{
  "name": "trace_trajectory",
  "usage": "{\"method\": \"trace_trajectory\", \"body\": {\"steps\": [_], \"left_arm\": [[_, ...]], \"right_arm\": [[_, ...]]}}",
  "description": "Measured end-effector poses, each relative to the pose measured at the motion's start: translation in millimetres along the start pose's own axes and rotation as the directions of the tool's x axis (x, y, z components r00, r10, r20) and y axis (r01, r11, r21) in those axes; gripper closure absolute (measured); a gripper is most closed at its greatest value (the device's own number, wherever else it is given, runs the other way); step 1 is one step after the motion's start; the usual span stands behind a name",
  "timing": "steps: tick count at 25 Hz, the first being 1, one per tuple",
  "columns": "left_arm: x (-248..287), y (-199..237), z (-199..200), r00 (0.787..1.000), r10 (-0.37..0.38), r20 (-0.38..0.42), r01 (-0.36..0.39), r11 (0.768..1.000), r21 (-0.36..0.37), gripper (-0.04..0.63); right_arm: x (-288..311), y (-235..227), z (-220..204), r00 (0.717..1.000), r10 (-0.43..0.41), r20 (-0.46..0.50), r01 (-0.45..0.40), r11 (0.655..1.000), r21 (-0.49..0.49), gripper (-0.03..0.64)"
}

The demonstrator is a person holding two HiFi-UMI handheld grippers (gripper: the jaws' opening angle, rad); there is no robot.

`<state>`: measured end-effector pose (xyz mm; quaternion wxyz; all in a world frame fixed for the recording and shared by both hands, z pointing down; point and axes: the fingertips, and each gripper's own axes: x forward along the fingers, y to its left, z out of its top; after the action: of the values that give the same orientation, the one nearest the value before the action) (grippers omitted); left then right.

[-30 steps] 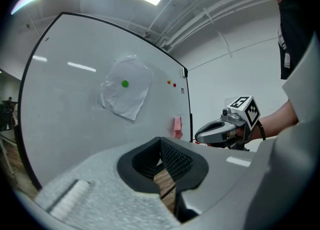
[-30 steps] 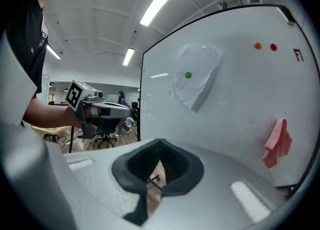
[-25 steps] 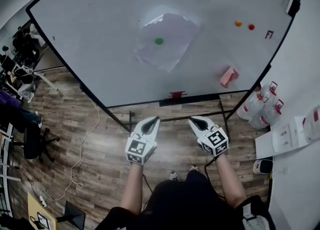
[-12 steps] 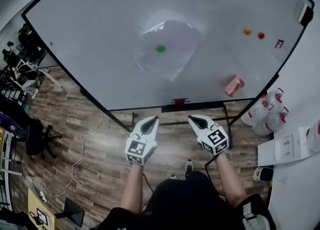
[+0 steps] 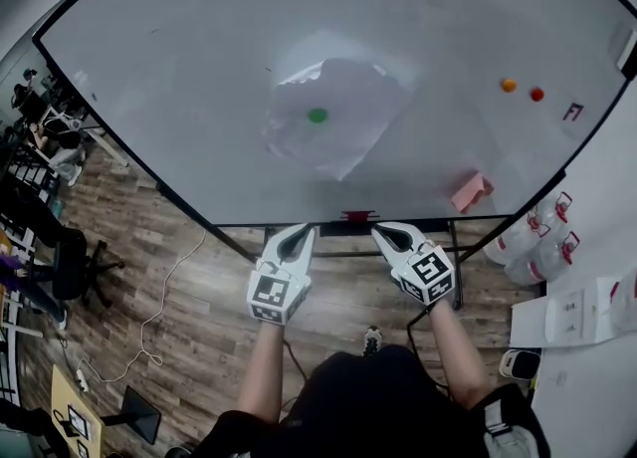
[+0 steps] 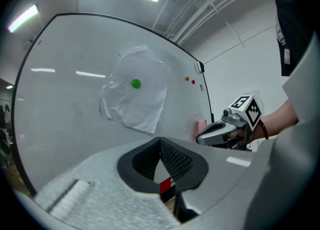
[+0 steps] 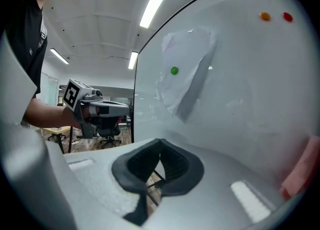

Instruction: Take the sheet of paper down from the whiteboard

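White paper (image 5: 333,113), crumpled edges, wide whiteboard (image 5: 149,58) around

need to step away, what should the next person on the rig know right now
Left gripper: shut, empty, held short of the whiteboard.
Right gripper: shut, empty, level beside the left.
Sheet of paper: crumpled, on the whiteboard, pinned by a green magnet.
Done: nothing yet.
Left: reach the sheet, grip it, free it from the magnet, take it down.
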<state>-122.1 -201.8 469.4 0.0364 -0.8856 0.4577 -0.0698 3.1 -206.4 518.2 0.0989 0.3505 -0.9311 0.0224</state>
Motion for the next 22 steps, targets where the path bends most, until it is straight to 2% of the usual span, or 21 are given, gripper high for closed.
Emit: {"method": "trace_trajectory", "body": {"steps": [5, 11, 17, 22], "left_arm": [[17, 4, 12, 0.999, 0.04, 0.009, -0.04, 0.999, 0.015, 0.586], [31, 20, 35, 0.986, 0.164, 0.031, -0.165, 0.986, 0.022, 0.586], [43, 14, 58, 0.979, 0.198, 0.057, -0.201, 0.978, 0.059, 0.586], [48, 12, 78, 0.972, 0.22, 0.084, -0.227, 0.97, 0.087, 0.584]], "right_arm": [[8, -17, 13, 0.999, 0.038, 0.02, -0.037, 0.999, -0.021, 0.614], [18, -32, 36, 0.995, 0.081, 0.052, -0.076, 0.994, -0.081, 0.613], [19, -43, 60, 0.986, 0.132, 0.104, -0.12, 0.987, -0.11, 0.612], [19, -49, 69, 0.981, 0.148, 0.129, -0.135, 0.986, -0.102, 0.586]]}}
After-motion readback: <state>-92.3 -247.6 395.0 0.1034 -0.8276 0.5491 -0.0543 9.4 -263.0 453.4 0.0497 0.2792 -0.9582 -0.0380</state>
